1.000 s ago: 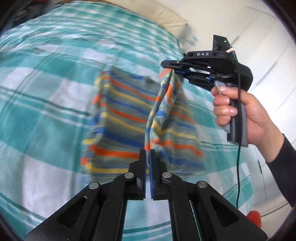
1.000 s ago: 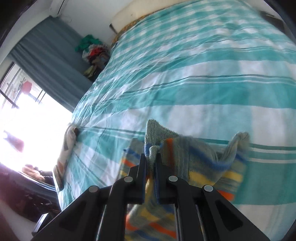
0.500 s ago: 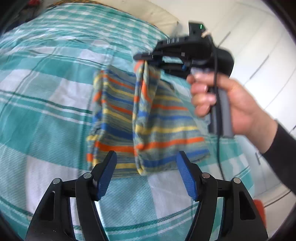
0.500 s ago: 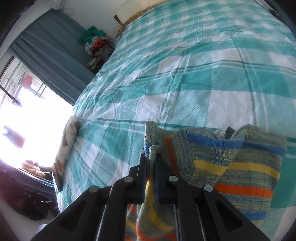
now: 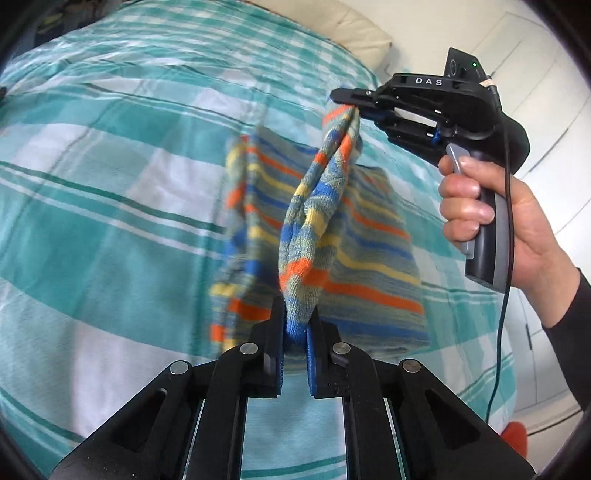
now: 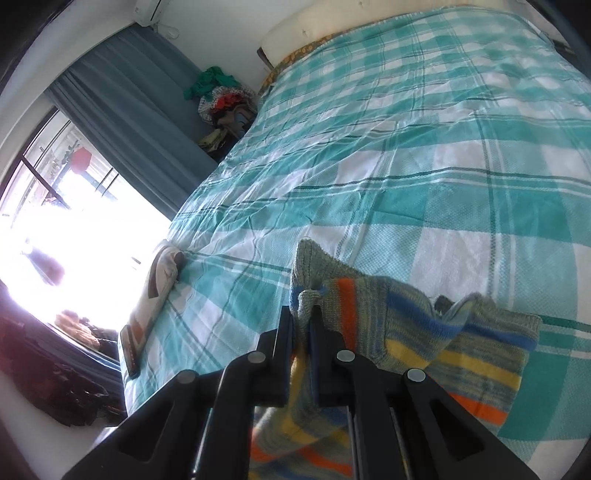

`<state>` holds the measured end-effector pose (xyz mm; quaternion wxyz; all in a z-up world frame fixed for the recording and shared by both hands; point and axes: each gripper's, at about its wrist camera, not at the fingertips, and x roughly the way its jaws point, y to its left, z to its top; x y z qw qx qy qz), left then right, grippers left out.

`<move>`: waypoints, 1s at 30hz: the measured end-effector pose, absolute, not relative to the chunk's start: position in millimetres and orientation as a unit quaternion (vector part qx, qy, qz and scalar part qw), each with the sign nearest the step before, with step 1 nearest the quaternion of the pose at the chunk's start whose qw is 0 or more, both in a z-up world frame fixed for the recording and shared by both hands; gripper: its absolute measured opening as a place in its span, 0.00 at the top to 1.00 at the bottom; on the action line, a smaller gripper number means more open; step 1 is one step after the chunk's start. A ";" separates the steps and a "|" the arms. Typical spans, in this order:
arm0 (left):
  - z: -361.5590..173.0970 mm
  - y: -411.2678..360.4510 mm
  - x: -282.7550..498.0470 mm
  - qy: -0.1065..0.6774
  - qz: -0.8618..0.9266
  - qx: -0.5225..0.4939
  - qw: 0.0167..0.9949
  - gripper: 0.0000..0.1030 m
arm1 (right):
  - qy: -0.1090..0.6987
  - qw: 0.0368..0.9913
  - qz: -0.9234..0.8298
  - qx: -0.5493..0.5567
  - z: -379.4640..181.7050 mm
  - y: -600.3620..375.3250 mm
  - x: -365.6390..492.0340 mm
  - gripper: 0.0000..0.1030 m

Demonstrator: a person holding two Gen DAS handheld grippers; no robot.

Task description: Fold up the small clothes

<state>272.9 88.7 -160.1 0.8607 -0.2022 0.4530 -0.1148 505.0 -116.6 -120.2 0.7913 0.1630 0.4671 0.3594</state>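
**A:** Where is the garment?

**B:** The striped knit garment (image 5: 332, 229), banded in orange, yellow, blue and grey-green, is held above the bed. One bunched edge runs taut between the two grippers; the rest hangs down in folds toward the checked bedspread (image 5: 110, 192). Whether the lowest part touches the cover cannot be told.

**A:** State of the left gripper?

**B:** The left gripper (image 5: 295, 332) has just been closing, and its blue pads now pinch the near end of the bunched edge. Cloth fills the gap between them.

**A:** And the right gripper?

**B:** The right gripper (image 5: 351, 105) is clamped on the far end of the same edge. A hand (image 5: 491, 221) holds its handle, dark sleeve (image 5: 569, 306) at the wrist, and a black cable (image 5: 504, 295) hangs from it. Its own camera confirms cloth between the fingers (image 6: 303, 325).

**A:** Surface underneath?

**B:** Teal and white checks, lightly creased, covering the whole bed. A cream pillow (image 6: 332, 29) lies at the head. A flat book-like object (image 6: 155, 295) rests on the bed's edge on the window side.

**A:** The room?

**B:** A bright window (image 6: 55, 221) with grey-blue curtains (image 6: 122, 122). A heap of mixed clothing (image 6: 221, 107) stands beside the bed near the curtain. White panelled doors (image 5: 546, 122) are on the opposite side.
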 end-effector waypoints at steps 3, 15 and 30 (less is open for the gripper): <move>-177.4 94.9 279.4 0.477 -0.093 -0.197 0.852 0.89 | 0.482 0.787 0.355 0.153 -142.2 -93.2 507.7 0.91; -128.2 96.2 253.8 0.398 -0.082 -0.140 0.903 0.53 | 0.414 0.850 0.325 0.024 -107.8 -156.8 412.6 0.61; -135.8 81.3 224.5 0.461 -0.036 -0.045 0.885 0.34 | 0.461 0.833 0.304 -0.020 -146.3 -187.2 269.7 0.49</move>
